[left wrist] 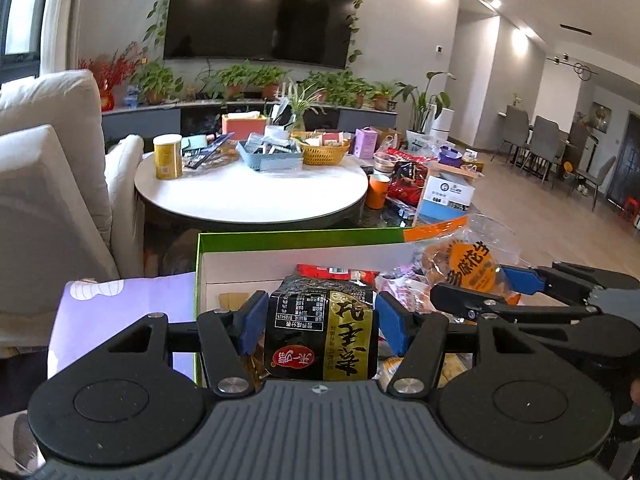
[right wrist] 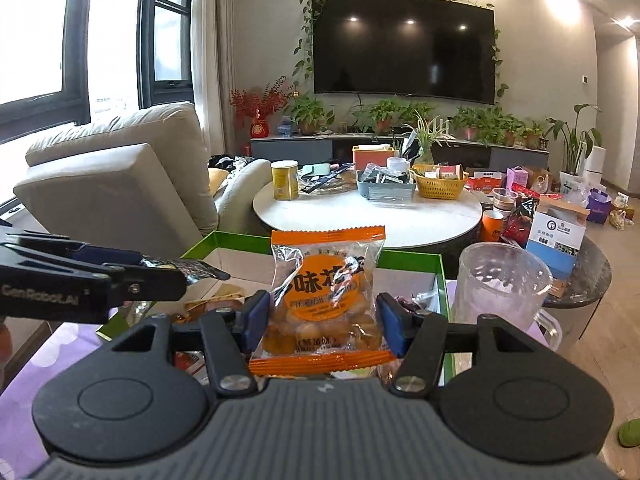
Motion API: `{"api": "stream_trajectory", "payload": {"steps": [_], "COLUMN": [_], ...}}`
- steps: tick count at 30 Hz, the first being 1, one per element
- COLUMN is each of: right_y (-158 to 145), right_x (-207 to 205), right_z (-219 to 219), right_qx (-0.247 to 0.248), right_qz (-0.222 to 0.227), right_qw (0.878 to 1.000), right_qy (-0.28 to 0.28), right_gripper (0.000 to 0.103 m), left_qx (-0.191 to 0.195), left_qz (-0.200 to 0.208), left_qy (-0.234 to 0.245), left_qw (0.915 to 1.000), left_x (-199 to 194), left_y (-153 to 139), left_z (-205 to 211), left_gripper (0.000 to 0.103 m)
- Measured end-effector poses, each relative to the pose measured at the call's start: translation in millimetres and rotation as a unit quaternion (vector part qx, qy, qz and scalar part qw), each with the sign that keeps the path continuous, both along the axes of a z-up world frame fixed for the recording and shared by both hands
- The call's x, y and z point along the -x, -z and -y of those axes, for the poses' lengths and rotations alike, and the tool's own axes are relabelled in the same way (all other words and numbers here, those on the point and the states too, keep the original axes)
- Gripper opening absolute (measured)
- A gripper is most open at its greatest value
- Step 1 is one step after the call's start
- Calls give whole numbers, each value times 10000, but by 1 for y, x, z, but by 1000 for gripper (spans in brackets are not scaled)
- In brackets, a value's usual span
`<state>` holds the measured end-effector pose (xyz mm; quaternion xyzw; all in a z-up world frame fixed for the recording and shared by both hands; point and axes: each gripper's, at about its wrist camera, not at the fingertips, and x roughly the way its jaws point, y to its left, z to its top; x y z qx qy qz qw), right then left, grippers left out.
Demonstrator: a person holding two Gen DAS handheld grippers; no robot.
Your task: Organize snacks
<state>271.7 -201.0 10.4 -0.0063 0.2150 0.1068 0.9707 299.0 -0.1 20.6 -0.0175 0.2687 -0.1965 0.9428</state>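
My left gripper (left wrist: 320,322) is shut on a black snack packet (left wrist: 322,330) with gold and red print, held above the green-rimmed white box (left wrist: 280,236) that holds several snacks. My right gripper (right wrist: 322,318) is shut on a clear orange-edged packet of fried snacks (right wrist: 324,300), also over the box (right wrist: 400,260). In the left wrist view the right gripper (left wrist: 492,286) comes in from the right with the orange packet (left wrist: 468,268). In the right wrist view the left gripper (right wrist: 156,270) comes in from the left with the black packet's end (right wrist: 200,270).
A round white table (right wrist: 360,216) beyond the box carries a yellow can (right wrist: 285,180), a grey tray (right wrist: 386,188) and a yellow basket (right wrist: 440,184). A clear plastic mug (right wrist: 500,284) stands right of the box. A beige sofa (right wrist: 112,184) is at the left. Boxes and bags crowd the right side.
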Motion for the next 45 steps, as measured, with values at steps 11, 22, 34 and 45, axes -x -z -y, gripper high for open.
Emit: {"api": "stream_trajectory", "payload": {"steps": [11,22,34,45], "right_y": [9,4,-19,-34], "right_x": [-18,3,38,75], "right_z": [9,10,15,11], "right_qx": [-213,-33,-184,-144], "right_qz": [-54,126,446,569], "right_qw": [9987,9989,9972,9975], "right_qy": [461,445,568,391], "right_gripper": [83,85,85,85], "left_qx": [-217,-427,-347,-579], "left_qz": [88,296,724,881], "left_qy": [-364,-436,-432,-553], "left_qw": [9991,9977,9958,9929], "left_x": [-9,6,52,110], "left_y": [13,-1,-36,-48], "left_z": [9,8,10,10], "left_gripper": [57,57,57,56]}}
